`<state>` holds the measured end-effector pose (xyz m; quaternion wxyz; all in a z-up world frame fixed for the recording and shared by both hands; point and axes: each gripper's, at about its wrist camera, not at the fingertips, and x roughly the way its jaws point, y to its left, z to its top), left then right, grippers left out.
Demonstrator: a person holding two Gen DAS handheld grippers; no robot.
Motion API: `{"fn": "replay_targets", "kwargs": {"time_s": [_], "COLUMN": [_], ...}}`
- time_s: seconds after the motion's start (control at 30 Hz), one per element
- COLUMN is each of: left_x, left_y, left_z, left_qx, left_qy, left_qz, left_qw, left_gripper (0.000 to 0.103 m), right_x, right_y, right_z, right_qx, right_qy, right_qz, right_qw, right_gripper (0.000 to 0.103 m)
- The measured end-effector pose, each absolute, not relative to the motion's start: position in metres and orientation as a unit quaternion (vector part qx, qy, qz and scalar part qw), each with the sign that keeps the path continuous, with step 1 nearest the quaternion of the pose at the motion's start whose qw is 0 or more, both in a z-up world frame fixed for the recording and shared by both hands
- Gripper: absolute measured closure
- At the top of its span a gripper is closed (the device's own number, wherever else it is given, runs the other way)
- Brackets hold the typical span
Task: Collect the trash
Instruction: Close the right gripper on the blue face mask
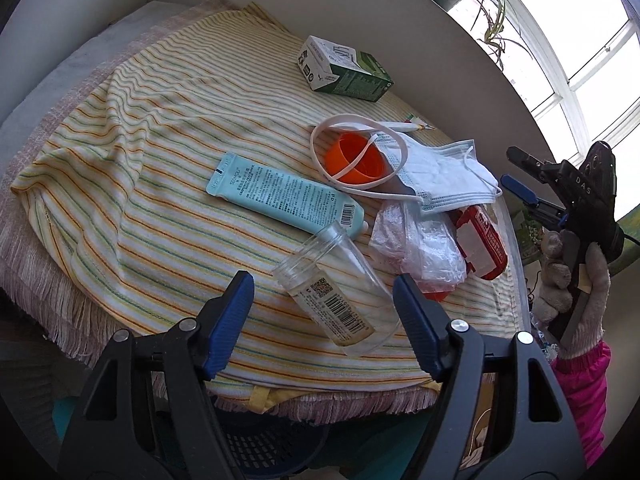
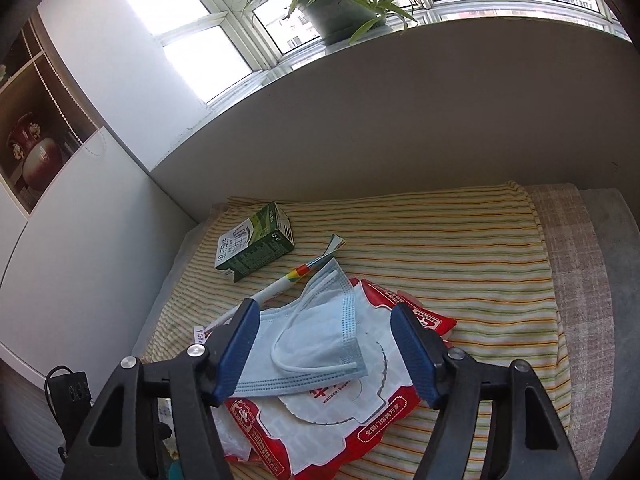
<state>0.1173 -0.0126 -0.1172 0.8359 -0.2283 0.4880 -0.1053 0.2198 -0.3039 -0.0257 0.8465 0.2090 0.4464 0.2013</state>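
Note:
Trash lies on a striped cloth [image 1: 168, 128]. My left gripper [image 1: 324, 324] is open, its jaws either side of a clear plastic jar [image 1: 332, 292] lying on its side, not touching it. Beyond lie a light blue tube [image 1: 284, 196], an orange cup [image 1: 354, 160] under a white strap, a blue face mask [image 1: 444, 176], crumpled clear plastic [image 1: 420, 248], a red and white wrapper [image 1: 480, 240] and a green carton [image 1: 344, 68]. My right gripper [image 2: 324, 348] is open over the face mask [image 2: 312, 344] and the red wrapper [image 2: 340, 412]. The green carton [image 2: 256, 248] and a paper straw [image 2: 280, 284] lie further back.
A white wall and window ledge with a potted plant [image 2: 344, 12] run behind the table. A dark mesh basket [image 1: 264, 444] sits below the table's near edge. My right gripper [image 1: 532, 196] shows at the right in the left wrist view. A black power strip [image 2: 68, 396] lies at the left.

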Motion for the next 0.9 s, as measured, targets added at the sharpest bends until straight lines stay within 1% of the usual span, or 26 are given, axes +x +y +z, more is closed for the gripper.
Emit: {"fn": "replay_targets", "kwargs": {"time_s": [0.03,0.17,0.23,0.3,0.37,0.43,0.5,0.6,0.63,0.77,0.9], "left_x": [0.119,0.122,0.123,0.124,0.126,0.128,0.131,0.132,0.132,0.133,0.132], "left_y": [-0.013,-0.016,-0.018,-0.021,-0.023,-0.023,-0.022,-0.02,-0.02,-0.018,-0.018], "left_z": [-0.117,-0.118,-0.119,-0.118,-0.119,-0.122,-0.123,-0.123,-0.123,-0.125,-0.125], "left_qx": [-0.23,-0.233,-0.232,-0.226,-0.223,-0.222,-0.223,-0.228,-0.231,-0.235,-0.235], "left_qy": [0.489,0.491,0.495,0.494,0.495,0.496,0.495,0.492,0.491,0.487,0.485], "left_qz": [-0.106,-0.106,-0.109,-0.108,-0.106,-0.103,-0.102,-0.1,-0.1,-0.102,-0.103], "left_qw": [0.835,0.833,0.83,0.832,0.833,0.833,0.833,0.835,0.834,0.835,0.836], "left_gripper": [0.029,0.029,0.029,0.029,0.029,0.029,0.029,0.035,0.036,0.038,0.039], "right_x": [0.223,0.233,0.236,0.237,0.235,0.232,0.23,0.226,0.225,0.217,0.206], "right_y": [-0.303,-0.297,-0.294,-0.293,-0.29,-0.288,-0.284,-0.278,-0.277,-0.274,-0.269], "right_z": [-0.029,-0.045,-0.051,-0.054,-0.052,-0.048,-0.044,-0.041,-0.04,-0.038,-0.037], "right_qx": [0.211,0.219,0.227,0.232,0.232,0.231,0.224,0.214,0.213,0.217,0.225], "right_qy": [0.45,0.465,0.472,0.473,0.469,0.465,0.464,0.465,0.465,0.464,0.463], "right_qz": [0.204,0.211,0.218,0.224,0.229,0.236,0.241,0.245,0.246,0.259,0.277], "right_qw": [0.843,0.831,0.824,0.82,0.821,0.821,0.823,0.823,0.823,0.819,0.811], "right_gripper": [0.036,0.041,0.047,0.056,0.057,0.062,0.064,0.065,0.067,0.072,0.072]}}
